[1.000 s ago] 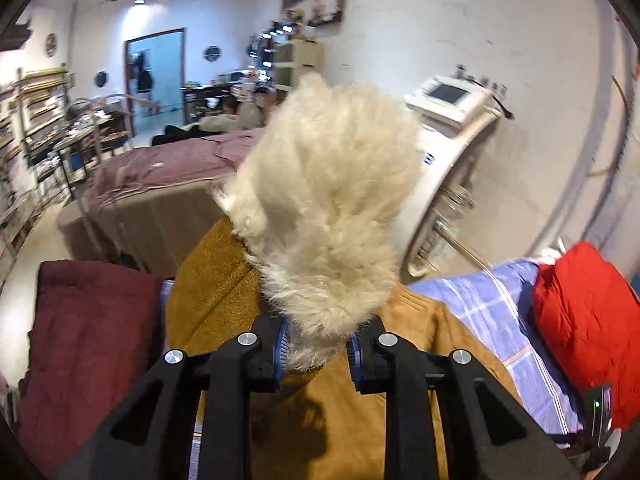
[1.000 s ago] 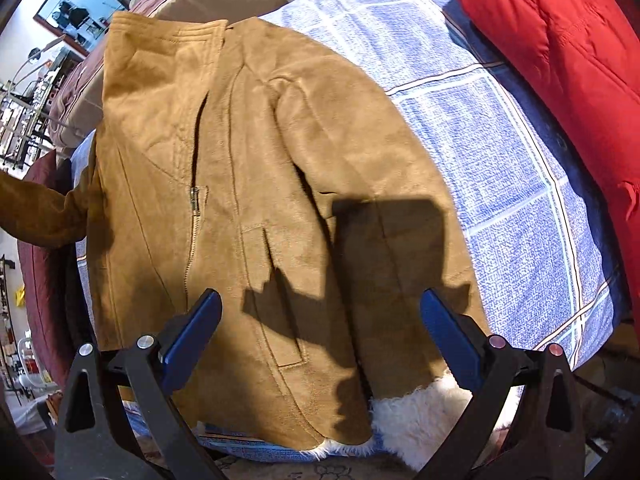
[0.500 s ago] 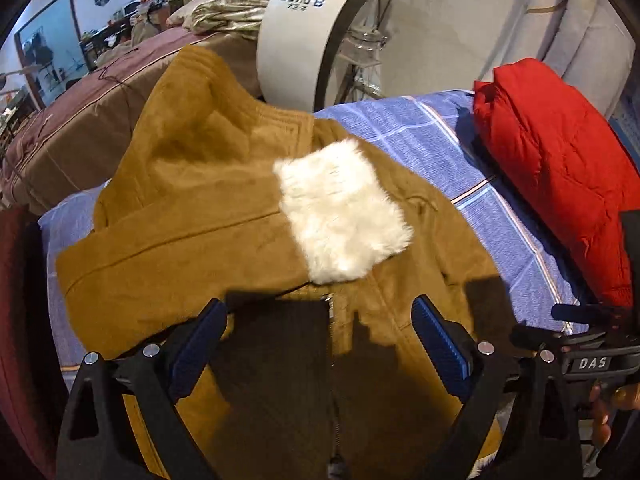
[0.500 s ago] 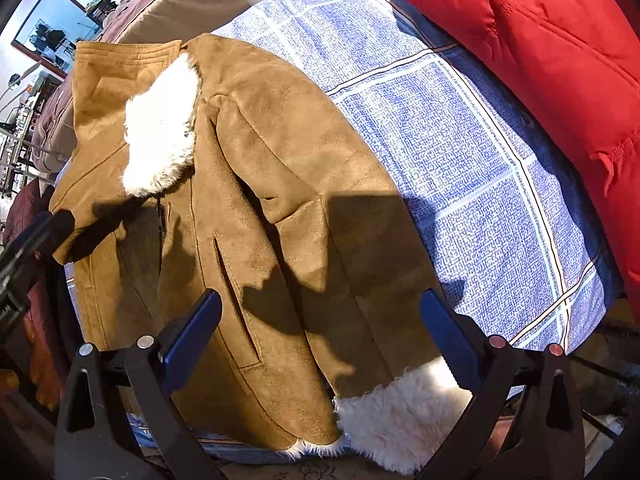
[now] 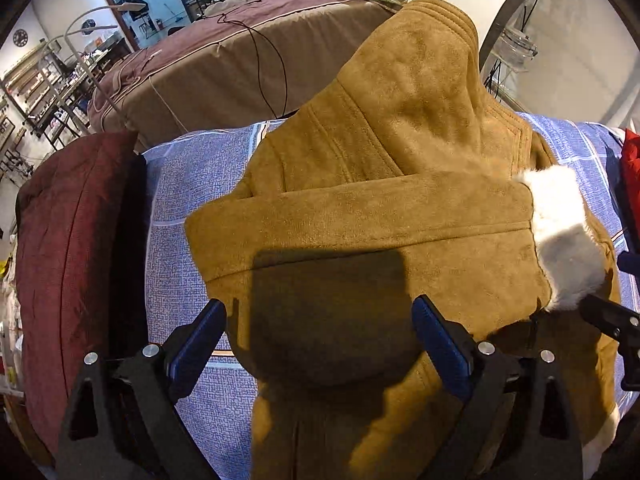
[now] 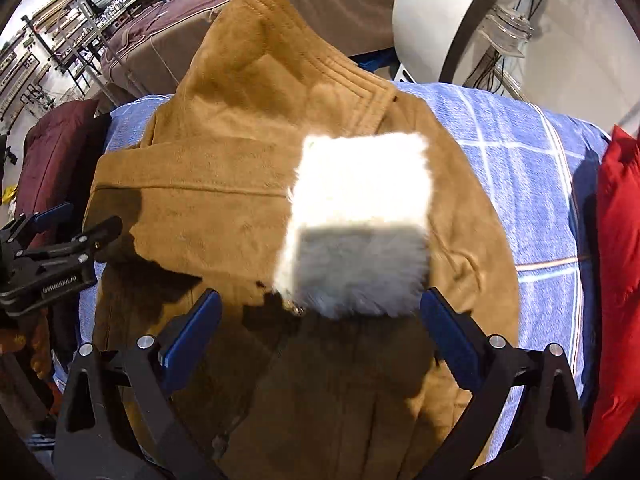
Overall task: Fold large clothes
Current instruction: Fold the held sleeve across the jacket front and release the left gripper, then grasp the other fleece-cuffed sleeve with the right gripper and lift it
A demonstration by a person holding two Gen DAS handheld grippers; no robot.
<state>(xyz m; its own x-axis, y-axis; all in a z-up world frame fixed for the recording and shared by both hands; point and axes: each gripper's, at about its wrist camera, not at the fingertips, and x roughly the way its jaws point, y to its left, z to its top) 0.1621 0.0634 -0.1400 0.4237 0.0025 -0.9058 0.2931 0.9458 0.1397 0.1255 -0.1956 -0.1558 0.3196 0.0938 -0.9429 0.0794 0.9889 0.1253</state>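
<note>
A tan suede jacket (image 5: 400, 208) lies front up on a blue checked bedspread (image 5: 188, 208). One sleeve is folded across its chest, ending in a white fur cuff (image 5: 560, 240). My left gripper (image 5: 318, 332) is open and empty, hovering over the folded sleeve near the jacket's left side. In the right wrist view the jacket (image 6: 224, 200) fills the middle and the fur cuff (image 6: 360, 220) lies just ahead of my right gripper (image 6: 320, 324), which is open and empty. The left gripper also shows there (image 6: 80, 236), at the jacket's left edge.
A dark red quilt (image 5: 72, 240) lies left of the jacket. A red garment (image 6: 616, 280) lies at the right. A white machine (image 6: 440, 20) stands behind the bed. A brown-covered bed (image 5: 224, 60) stands beyond.
My left gripper let go of the fur cuff after laying the sleeve across the jacket's chest, then pulled back to the left. My right gripper moved up toward the cuff.
</note>
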